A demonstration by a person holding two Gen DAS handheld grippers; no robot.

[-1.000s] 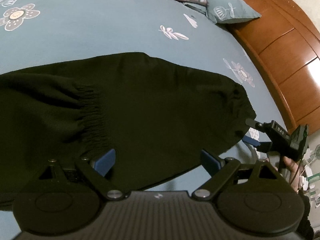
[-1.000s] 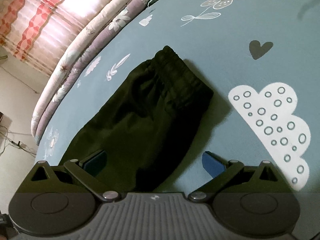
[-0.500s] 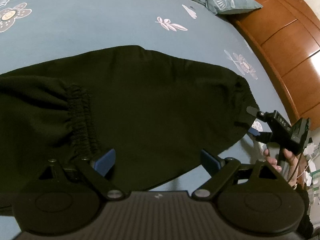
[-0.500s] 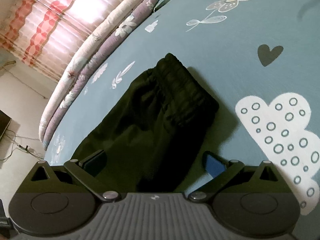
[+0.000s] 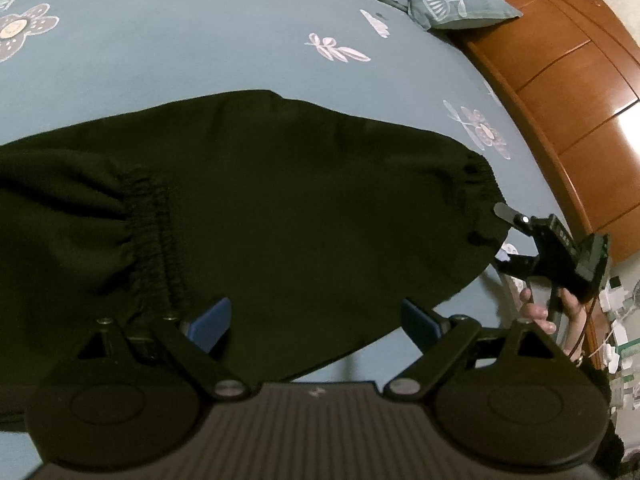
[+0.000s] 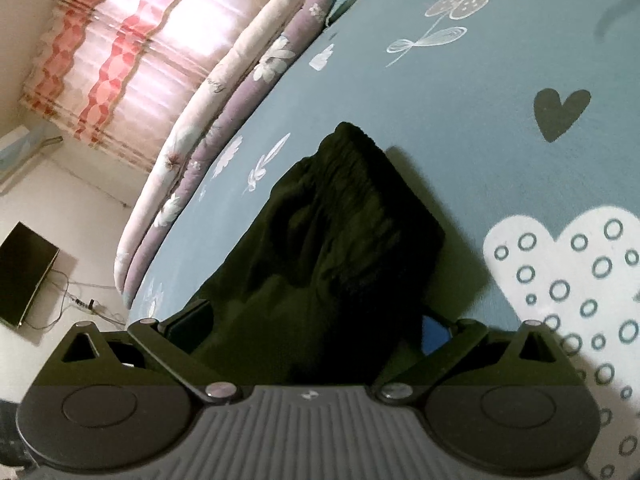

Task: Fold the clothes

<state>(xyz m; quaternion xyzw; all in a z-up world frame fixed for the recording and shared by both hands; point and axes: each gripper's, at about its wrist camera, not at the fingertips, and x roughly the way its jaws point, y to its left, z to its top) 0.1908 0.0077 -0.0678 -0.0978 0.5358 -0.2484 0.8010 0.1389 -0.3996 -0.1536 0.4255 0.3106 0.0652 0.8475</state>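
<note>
One dark garment, a pair of black trousers [image 5: 280, 216], is lying spread across the blue patterned bedsheet [image 5: 180, 52], folded over on itself so that a gathered elastic band [image 5: 148, 232] is sitting on top toward one side and a second gathered end [image 5: 476, 184] is reaching toward the wooden bed frame [image 5: 580, 80].

The left gripper [image 5: 316, 316] is hovering over the near edge of the cloth with its blue pads spread wide and nothing pinched between them. The right gripper [image 6: 316, 320] is reaching in at the gathered end beside the frame; its jaws are standing apart, straddling the fabric, and its near pad is half hidden behind the cloth, so it looks released rather than clamped, though I cannot be sure the pads are clear of the material.

Judging by the soft wrinkles, the trousers are behaving as light, limp cloth that is going to sag and slide wherever it is not supported. The gathered ends are looking like the best places to take hold, since the thicker elastic is offering bulk for the pads. Pinching both layers together should be keeping the fold from shifting, and lifting low across the sheet should be limiting drag and bunching.
</note>
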